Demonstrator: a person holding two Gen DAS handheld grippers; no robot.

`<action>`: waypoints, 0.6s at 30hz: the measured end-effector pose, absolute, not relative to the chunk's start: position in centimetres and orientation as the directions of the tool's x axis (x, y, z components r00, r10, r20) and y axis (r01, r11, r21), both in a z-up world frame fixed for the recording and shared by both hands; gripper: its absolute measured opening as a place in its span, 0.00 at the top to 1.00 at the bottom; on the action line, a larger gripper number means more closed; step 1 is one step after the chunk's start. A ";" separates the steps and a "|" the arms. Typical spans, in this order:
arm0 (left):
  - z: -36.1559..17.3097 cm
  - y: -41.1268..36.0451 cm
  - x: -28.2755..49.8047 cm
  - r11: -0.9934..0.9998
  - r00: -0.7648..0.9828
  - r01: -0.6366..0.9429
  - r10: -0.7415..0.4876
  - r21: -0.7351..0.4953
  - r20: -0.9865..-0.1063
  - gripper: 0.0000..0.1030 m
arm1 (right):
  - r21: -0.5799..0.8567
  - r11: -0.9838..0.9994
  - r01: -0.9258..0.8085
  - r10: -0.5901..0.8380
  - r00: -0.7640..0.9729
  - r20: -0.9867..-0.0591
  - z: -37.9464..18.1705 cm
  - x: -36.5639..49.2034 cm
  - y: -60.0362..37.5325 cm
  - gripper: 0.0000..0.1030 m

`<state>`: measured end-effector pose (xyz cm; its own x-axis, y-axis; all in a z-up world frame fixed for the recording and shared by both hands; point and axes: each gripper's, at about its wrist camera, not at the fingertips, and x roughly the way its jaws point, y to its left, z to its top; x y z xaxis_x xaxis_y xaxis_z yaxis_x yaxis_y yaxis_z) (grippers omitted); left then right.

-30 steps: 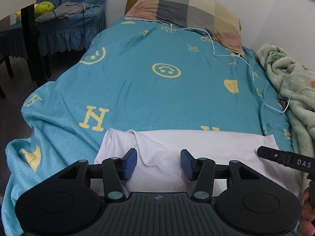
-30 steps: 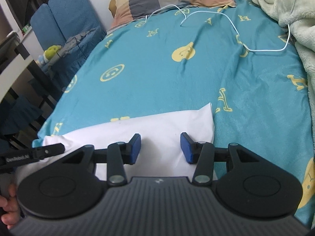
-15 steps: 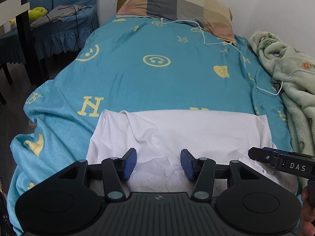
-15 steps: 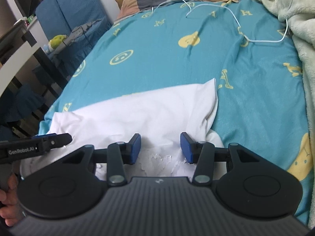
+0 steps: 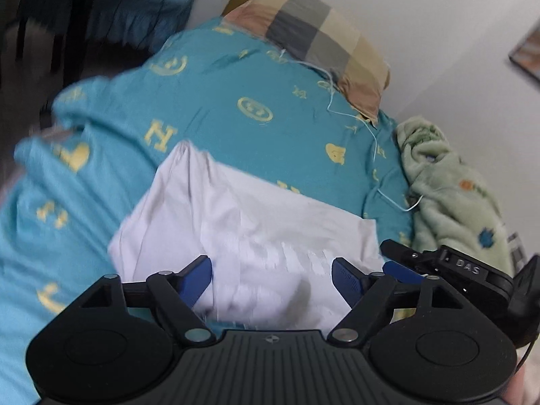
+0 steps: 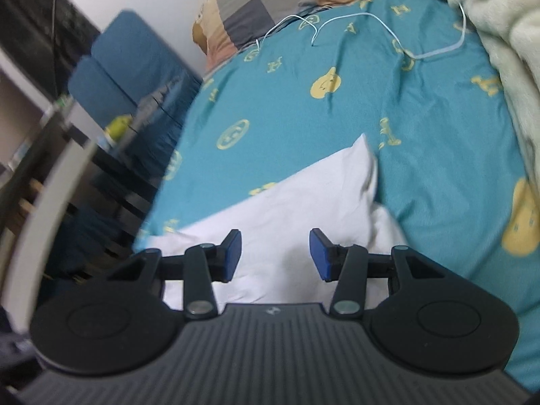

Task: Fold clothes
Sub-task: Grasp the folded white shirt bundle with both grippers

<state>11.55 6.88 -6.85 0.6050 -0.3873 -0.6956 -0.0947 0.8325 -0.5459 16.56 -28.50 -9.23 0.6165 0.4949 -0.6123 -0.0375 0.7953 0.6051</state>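
White garment (image 5: 256, 229) lies folded on the teal bedspread (image 5: 236, 128); the left gripper (image 5: 271, 278), jaws opening, has let go; the right gripper (image 6: 276, 253), half-open at three o'clock, holds nothing, so this fold looks finished.

White letters "DAS" stand on the black right gripper (image 5: 401, 263) at the near right; yellow "H" letters dot the teal bedspread (image 5: 216, 101).
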 end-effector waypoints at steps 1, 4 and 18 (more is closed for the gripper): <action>-7.3 7.4 11.3 0.810 0.600 -0.118 -0.402 -0.574 -0.691 0.22 | 0.641 0.767 -0.032 0.521 0.613 -0.594 -8.9 16.3 -28.7 0.53; -8.8 8.4 11.4 0.762 0.579 -0.181 -0.429 -0.622 -0.694 0.22 | 0.730 0.684 -0.011 0.594 0.590 -0.547 -8.5 15.4 -28.8 0.53; -12.2 8.0 11.0 0.699 0.522 -0.305 -0.445 -0.647 -0.727 0.21 | 0.854 0.501 0.142 0.734 0.453 -0.506 -11.4 15.0 -27.5 0.54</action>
<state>11.04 8.02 -12.22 0.5225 -0.4450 -0.7273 -0.3051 0.6990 -0.6468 14.98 -27.45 -11.38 0.4532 0.7339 -0.5060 0.1424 0.5007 0.8538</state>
